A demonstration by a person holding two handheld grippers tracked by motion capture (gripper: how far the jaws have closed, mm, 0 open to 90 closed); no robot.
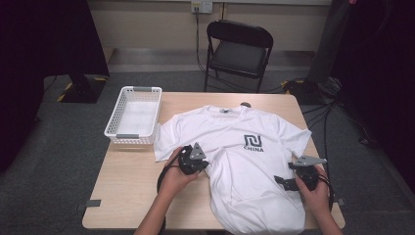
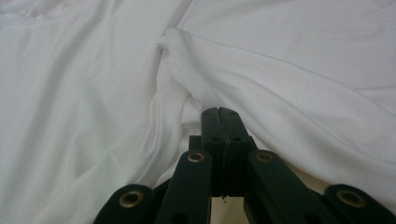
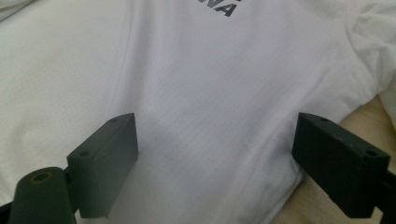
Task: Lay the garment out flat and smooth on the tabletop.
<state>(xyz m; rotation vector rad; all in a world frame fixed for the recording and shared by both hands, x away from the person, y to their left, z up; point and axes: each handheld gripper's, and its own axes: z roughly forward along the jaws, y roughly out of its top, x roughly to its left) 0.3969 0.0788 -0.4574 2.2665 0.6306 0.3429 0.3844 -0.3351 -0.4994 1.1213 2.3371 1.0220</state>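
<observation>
On the left side of the worktop stands a white basket, apart from the work. Just right of it the left hand-held gripper sits at the side of a white T-shirt, below the left sleeve. In the left gripper view its jaws stand pressed together, and a small fold of the white cloth seems to be pinched at their tips; the fabric bunches up and pulls toward them, though the very tip is partly hidden, so I cannot be fully sure how much cloth is inside.

The step in hand, as I judge it, is taking hold of the shirt at both sides to fold it. The left side is already taken; the right side is not yet.

The right hand-held gripper has its jaws wide apart, and they rest over the shirt near its right edge without pressing on it. The next move probably calls for this gripper to go down to the hem edge and close on the cloth, at the same level as the left one, so the fold stays straight.

The shirt lies flat, front up, in the middle of the worktop, the collar away from the person and the lower part hanging over the near edge. It has a dark logo with the word CHINA on the chest, and a few soft wrinkles.
</observation>
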